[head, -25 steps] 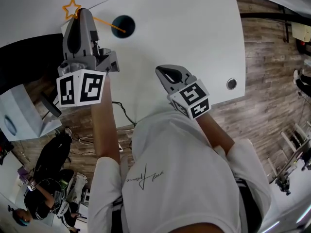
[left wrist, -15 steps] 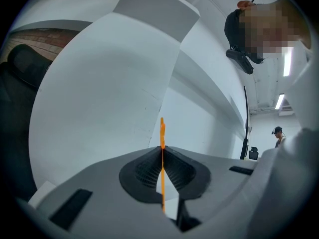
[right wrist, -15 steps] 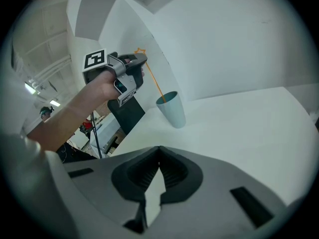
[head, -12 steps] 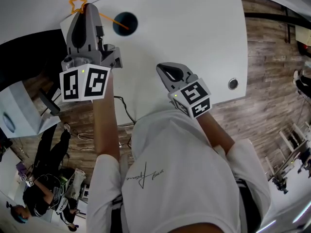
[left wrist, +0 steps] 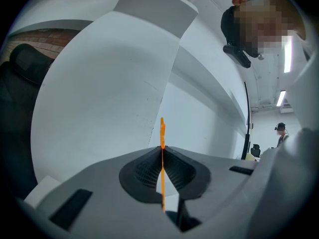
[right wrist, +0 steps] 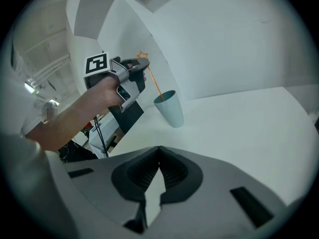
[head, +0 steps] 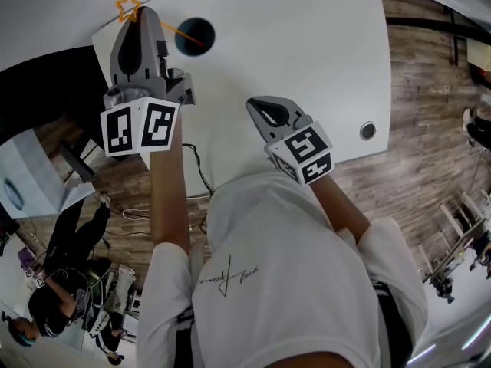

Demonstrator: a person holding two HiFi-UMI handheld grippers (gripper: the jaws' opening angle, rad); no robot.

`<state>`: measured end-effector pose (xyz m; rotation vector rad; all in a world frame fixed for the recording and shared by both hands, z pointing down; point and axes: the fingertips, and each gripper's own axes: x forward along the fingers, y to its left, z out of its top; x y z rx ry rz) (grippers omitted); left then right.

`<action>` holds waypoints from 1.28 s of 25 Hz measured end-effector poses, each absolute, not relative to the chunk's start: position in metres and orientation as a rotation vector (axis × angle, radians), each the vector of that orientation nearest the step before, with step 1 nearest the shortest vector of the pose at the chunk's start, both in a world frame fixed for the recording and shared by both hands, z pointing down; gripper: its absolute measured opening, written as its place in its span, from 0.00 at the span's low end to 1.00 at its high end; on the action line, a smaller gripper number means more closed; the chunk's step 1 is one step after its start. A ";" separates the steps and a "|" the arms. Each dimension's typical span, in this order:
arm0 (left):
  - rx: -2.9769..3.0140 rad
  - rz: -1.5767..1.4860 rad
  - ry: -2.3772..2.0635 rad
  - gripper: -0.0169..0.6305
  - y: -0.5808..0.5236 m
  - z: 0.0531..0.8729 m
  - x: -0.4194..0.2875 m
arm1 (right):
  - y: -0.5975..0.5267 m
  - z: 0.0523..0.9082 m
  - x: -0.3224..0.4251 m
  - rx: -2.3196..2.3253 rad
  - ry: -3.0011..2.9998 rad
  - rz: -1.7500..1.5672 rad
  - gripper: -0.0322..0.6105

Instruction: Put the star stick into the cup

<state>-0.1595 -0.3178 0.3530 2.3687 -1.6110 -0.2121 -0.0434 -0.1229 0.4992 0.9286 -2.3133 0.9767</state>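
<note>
Mia: Why does the left gripper [left wrist: 162, 151] squeeze the thin orange star stick [head: 175, 29] so high up, just under the star?

Ben: I think it's so the long bottom part hangs free. Then that end can go into the tall light-blue cup [right wrist: 169, 107] first. The two jaws are pressed tight on the stick, one on each side.

Mia: Where is the stick right now?

Ben: It leans. The star is up by the gripper. The bottom end looks like it is already poking inside the mouth of the cup. The cup stands upright on the big white table [head: 307, 52], near its far left corner.

Mia: So is the job done?

Ben: Not yet, I'd say. The stick is held, not dropped. The jaws need to let go so it can slide in and rest on the rim.

Mia: How is that arm held?

Ben: It is stretched out far from the body. The gripper points flat across, not down. It sits just beside the cup, a bit higher than the rim.

Mia: And the right gripper [head: 265, 113]?

Ben: It hangs close to the person's tummy, over the near edge of the table, well apart from the cup. Its nose tips down at the table. Its jaws are closed together with nothing in them. I think it is parked there so it can't bump the cup.
</note>
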 end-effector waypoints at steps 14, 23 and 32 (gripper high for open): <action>2.390 -0.176 -1.624 0.05 -0.313 0.369 -0.160 | -0.121 0.502 -0.047 0.932 -2.310 0.972 0.06; 2.397 -0.158 -1.622 0.05 -0.312 0.380 -0.156 | -0.122 0.503 -0.045 0.932 -2.305 0.977 0.06; 2.416 -0.120 -1.629 0.05 -0.310 0.387 -0.149 | -0.124 0.502 -0.045 0.937 -2.301 0.976 0.06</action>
